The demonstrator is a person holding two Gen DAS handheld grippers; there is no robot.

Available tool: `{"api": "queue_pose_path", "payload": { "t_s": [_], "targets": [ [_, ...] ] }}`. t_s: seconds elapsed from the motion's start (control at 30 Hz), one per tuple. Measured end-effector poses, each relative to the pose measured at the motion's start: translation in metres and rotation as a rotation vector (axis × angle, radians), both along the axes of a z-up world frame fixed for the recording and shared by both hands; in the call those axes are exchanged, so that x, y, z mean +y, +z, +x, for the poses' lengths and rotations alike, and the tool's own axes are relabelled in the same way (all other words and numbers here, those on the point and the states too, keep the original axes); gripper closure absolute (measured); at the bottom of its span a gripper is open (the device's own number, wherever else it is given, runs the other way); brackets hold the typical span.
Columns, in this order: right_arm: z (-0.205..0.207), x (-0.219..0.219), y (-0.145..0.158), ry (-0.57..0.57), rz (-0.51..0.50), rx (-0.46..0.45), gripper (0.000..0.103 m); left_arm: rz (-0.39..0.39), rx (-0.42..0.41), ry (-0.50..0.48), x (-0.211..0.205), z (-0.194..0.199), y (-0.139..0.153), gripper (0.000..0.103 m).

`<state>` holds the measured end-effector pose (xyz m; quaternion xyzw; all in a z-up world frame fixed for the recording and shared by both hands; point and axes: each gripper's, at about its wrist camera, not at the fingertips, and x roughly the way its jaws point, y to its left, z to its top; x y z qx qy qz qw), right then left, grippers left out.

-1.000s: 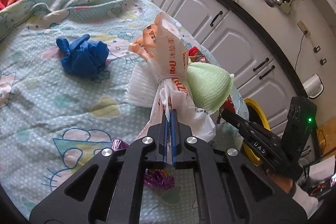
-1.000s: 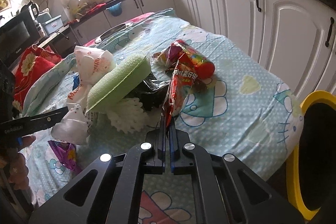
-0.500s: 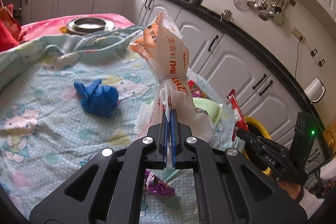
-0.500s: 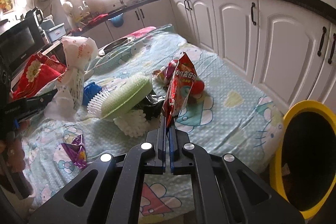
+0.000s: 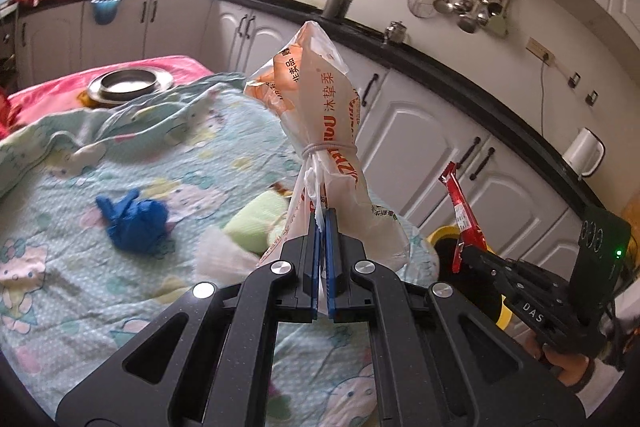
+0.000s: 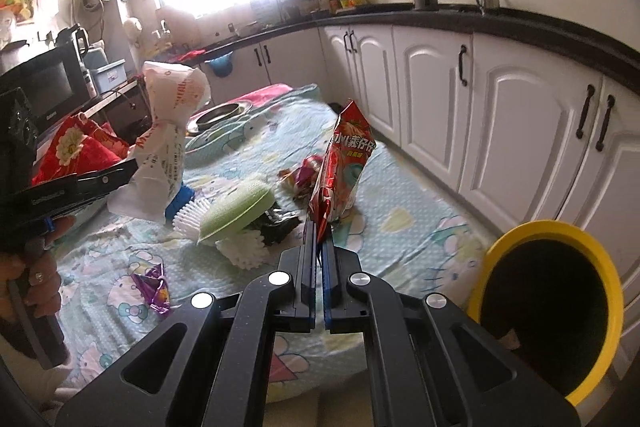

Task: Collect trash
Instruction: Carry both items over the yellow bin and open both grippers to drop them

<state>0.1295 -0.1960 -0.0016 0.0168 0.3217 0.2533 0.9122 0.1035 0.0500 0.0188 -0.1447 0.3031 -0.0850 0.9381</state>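
Observation:
My left gripper is shut on the lower edge of a tied white and orange plastic bag, which stands up above the table; the same bag shows at the left of the right wrist view. My right gripper is shut on a red snack wrapper, held upright above the table; the wrapper also appears at the right in the left wrist view. A yellow-rimmed bin stands beside the table's right edge.
On the patterned tablecloth lie a blue glove, a green sponge, white foam nets, a purple wrapper and more wrappers. A metal dish sits at the far end. White cabinets run along the right.
Both grippers have risen with their loads: the bag and the red wrapper now hang clear above the table, and more of the kitchen wall shows.

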Motion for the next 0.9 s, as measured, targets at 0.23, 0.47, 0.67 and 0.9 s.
{"api": "queue_pose_path", "payload": {
  "t_s": [0.23, 0.47, 0.67, 0.9],
  "targets": [
    [-0.005, -0.022, 0.009, -0.044, 0.0, -0.017, 0.1, 0.029, -0.022, -0.059, -0.029, 0.007, 0.007, 0.103],
    [-0.011, -0.043, 0.013, -0.09, -0.004, -0.033, 0.1, 0.052, -0.023, -0.113, -0.056, 0.013, 0.007, 0.103],
    [-0.015, -0.065, 0.012, -0.141, -0.002, -0.032, 0.1, 0.067, -0.017, -0.157, -0.079, 0.018, 0.003, 0.103],
    [-0.019, -0.094, 0.007, -0.21, 0.0, -0.018, 0.1, 0.068, -0.013, -0.202, -0.102, 0.025, 0.0, 0.103]
  ]
}}
